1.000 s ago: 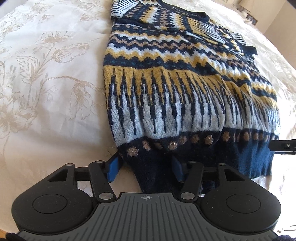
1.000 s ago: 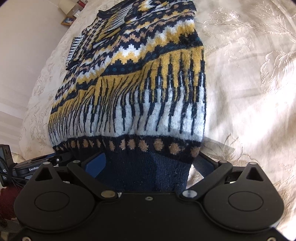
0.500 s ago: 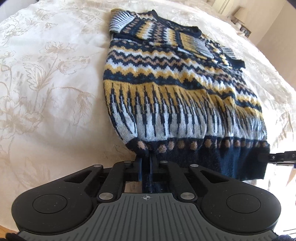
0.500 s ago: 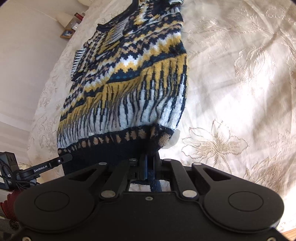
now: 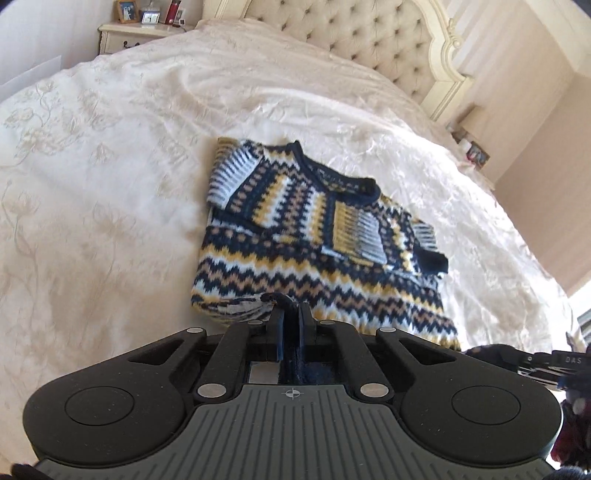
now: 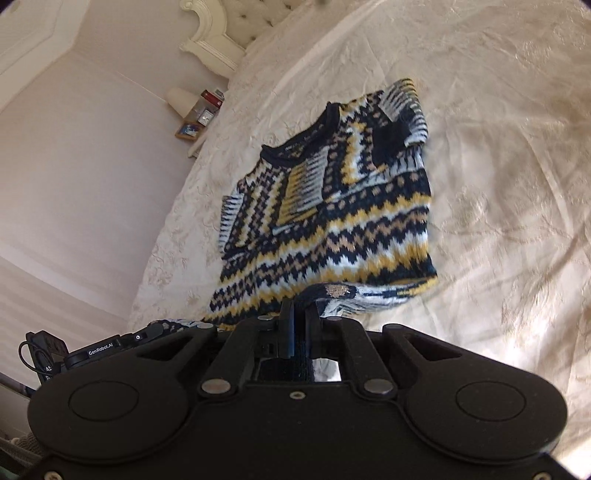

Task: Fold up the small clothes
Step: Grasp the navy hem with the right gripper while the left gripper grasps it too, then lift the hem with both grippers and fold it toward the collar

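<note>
A small knitted sweater (image 5: 317, 236) in navy, yellow, tan and white zigzag bands lies on a cream bedspread (image 5: 110, 206), sleeves folded in over its chest. My left gripper (image 5: 291, 314) is shut on the navy hem at the sweater's left bottom corner, lifted above the bed. In the right wrist view the same sweater (image 6: 332, 206) shows, and my right gripper (image 6: 300, 312) is shut on the hem at its right bottom corner. The lower part of the sweater curls up from the bed toward both grippers. The hem between them is hidden under the gripper bodies.
A tufted cream headboard (image 5: 369, 44) stands at the far end of the bed. Nightstands with small items stand on both sides (image 5: 140, 29) (image 6: 201, 114). The other gripper shows at each view's edge (image 5: 535, 362) (image 6: 96, 347). Bedspread spreads widely around the sweater.
Both grippers went from open around the hem to shut on it, then rose, lifting the sweater's bottom edge up and toward the collar. The headboard has come into view.
</note>
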Available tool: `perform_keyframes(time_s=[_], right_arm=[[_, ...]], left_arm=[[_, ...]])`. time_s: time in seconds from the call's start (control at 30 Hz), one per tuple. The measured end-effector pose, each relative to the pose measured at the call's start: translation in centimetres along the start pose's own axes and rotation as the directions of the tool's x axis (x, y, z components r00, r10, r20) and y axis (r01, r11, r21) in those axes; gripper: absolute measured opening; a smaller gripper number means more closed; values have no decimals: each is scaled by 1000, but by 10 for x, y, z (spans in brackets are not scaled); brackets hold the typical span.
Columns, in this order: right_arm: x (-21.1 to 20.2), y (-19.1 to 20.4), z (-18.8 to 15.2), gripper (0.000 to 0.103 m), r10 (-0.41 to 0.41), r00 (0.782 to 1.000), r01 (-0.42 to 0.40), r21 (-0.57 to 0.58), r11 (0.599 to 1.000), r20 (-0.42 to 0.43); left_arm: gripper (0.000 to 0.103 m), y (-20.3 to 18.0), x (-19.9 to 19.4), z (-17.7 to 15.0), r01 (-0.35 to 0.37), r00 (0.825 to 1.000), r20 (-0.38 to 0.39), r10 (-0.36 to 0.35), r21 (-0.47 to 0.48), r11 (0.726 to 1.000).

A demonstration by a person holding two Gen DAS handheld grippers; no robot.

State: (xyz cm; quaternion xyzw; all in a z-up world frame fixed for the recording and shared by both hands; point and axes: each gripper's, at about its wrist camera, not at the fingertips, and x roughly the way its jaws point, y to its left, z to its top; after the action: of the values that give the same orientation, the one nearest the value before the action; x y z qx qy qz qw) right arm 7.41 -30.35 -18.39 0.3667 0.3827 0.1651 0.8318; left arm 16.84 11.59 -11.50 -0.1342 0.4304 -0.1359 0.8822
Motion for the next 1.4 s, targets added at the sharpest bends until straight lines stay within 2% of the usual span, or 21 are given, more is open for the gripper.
perform_keyframes(time_s=[0.13,0.37,0.53,0.83,1.17,1.3,1.4], right_arm=[[7,3,36,11,40,998,-40,0,999,52],[30,-1,100,11,62,991,-63,9,998,117],[47,-4,137,11,61,984,-63,9,998,166],[90,-14,181,11,4,980,-19,73,997,199],[151,-19,207,12,-84,985,67,112,991,153],[169,-26,218,12,-128,981,108,140,984,144],[180,-32,227,15,-161,978,141,152,978,129]], left_arm=[[7,-12,11,33,4,998,57,-3,-10,1000],[7,-25,39,89,1,987,160,8,-58,998],[7,-32,64,122,-1,983,184,6,-29,1000],[7,-18,112,161,21,988,156,-11,-60,998],[7,19,161,194,-14,992,126,32,-138,990],[7,28,177,203,-37,995,83,47,-110,993],[8,32,184,203,-50,998,41,51,-25,998]])
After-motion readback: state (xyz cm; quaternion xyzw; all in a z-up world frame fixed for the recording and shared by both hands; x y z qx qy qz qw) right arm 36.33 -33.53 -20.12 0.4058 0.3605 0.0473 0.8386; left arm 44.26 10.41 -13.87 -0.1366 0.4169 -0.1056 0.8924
